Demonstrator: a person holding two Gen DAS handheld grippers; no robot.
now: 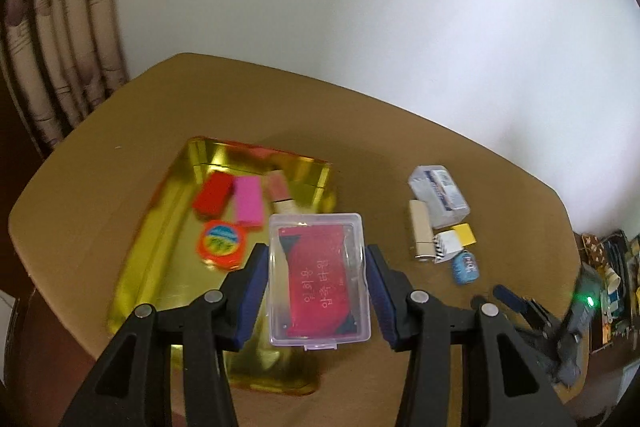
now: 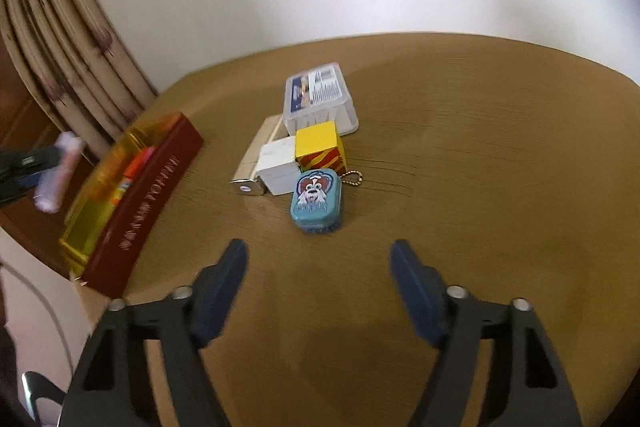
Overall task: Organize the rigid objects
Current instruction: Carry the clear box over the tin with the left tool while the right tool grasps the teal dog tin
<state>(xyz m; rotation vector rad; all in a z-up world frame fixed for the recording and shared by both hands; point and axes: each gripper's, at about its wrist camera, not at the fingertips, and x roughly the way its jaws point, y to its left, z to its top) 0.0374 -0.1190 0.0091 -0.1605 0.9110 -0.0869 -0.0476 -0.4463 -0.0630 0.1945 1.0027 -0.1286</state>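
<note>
My left gripper (image 1: 318, 279) is shut on a clear plastic case with a red card inside (image 1: 319, 279) and holds it above the right edge of the gold tray (image 1: 160, 239). The tray holds a red block (image 1: 213, 193), a pink block (image 1: 248, 200), a round orange tin (image 1: 221, 243) and a pink-and-cream stick (image 1: 280, 193). My right gripper (image 2: 318, 267) is open and empty, low over the table, just short of a blue dog-print tin (image 2: 317, 200). Behind the tin stand a white box (image 2: 279, 163), a yellow cube (image 2: 319, 146), a beige bar (image 2: 256, 159) and a clear lidded box (image 2: 319, 101).
The brown table (image 2: 480, 187) meets a white wall at the back. Curtains (image 2: 68, 55) hang at the left. The tray's red outer side (image 2: 148, 203) faces the right gripper. Clutter lies off the table's right edge (image 1: 612, 279). The right gripper shows in the left wrist view (image 1: 532, 315).
</note>
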